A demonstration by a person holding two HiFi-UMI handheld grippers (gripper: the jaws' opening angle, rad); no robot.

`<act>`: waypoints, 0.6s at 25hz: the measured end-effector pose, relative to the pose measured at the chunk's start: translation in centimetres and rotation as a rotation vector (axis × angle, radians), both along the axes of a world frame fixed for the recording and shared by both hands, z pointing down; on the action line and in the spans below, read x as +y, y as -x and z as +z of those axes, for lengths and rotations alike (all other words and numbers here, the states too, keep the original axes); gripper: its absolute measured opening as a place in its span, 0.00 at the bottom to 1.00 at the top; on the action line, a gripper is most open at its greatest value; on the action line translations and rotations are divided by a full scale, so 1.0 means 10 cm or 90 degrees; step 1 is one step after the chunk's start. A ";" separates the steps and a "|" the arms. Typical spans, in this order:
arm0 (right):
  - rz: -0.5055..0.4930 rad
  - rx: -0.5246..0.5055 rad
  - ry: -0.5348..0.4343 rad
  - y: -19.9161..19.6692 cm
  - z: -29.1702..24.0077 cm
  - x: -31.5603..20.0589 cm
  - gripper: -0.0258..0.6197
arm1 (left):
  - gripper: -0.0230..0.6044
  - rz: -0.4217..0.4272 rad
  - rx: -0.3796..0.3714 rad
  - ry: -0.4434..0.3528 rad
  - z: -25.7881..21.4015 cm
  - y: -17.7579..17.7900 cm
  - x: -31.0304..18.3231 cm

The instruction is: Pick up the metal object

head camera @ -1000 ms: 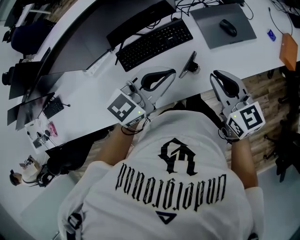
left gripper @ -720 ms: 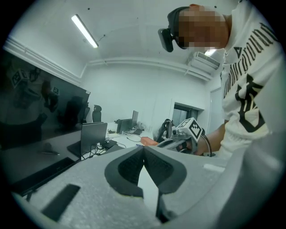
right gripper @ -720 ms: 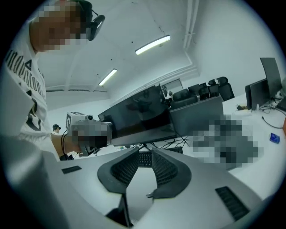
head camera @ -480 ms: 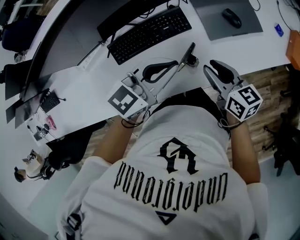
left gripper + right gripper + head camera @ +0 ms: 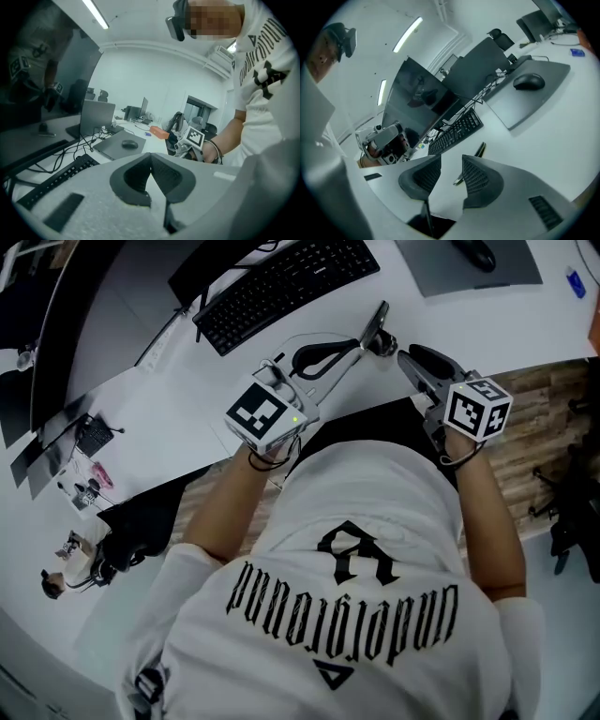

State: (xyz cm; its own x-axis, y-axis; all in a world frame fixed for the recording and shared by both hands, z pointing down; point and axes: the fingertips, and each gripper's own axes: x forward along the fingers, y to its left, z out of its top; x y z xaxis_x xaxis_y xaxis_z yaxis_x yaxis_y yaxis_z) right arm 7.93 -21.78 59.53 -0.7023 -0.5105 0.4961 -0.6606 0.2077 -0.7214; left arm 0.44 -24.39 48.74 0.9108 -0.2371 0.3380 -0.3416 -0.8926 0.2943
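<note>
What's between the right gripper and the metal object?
Nothing visible. The right gripper, jaws just opened and holding nothing, faces the metal object across the desk; the left gripper sits off to one side.

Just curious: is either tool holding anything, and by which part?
Nothing: left tool shut, empty; right tool has just been opening, empty too, metal object lying ahead.

We see a long white desk (image 5: 178,404) curving across the upper part of the head view, with wood-plank floor (image 5: 553,399) at the right edge. In the left gripper view, white walls (image 5: 140,70) fill the middle under a strip light (image 5: 96,14) at upper left. In the right gripper view, two ceiling strips (image 5: 408,33) glow at upper left, and a black office chair (image 5: 499,40) stands at upper right.
</note>
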 end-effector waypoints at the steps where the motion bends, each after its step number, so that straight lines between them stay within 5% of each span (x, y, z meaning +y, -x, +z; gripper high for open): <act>1: 0.008 -0.009 0.017 0.01 0.07 0.02 0.23 | 0.06 0.002 -0.005 0.011 0.08 -0.01 0.01; 15: 0.083 -0.061 0.184 0.22 0.89 -0.05 0.23 | 0.06 0.007 -0.036 0.086 0.75 -0.07 0.02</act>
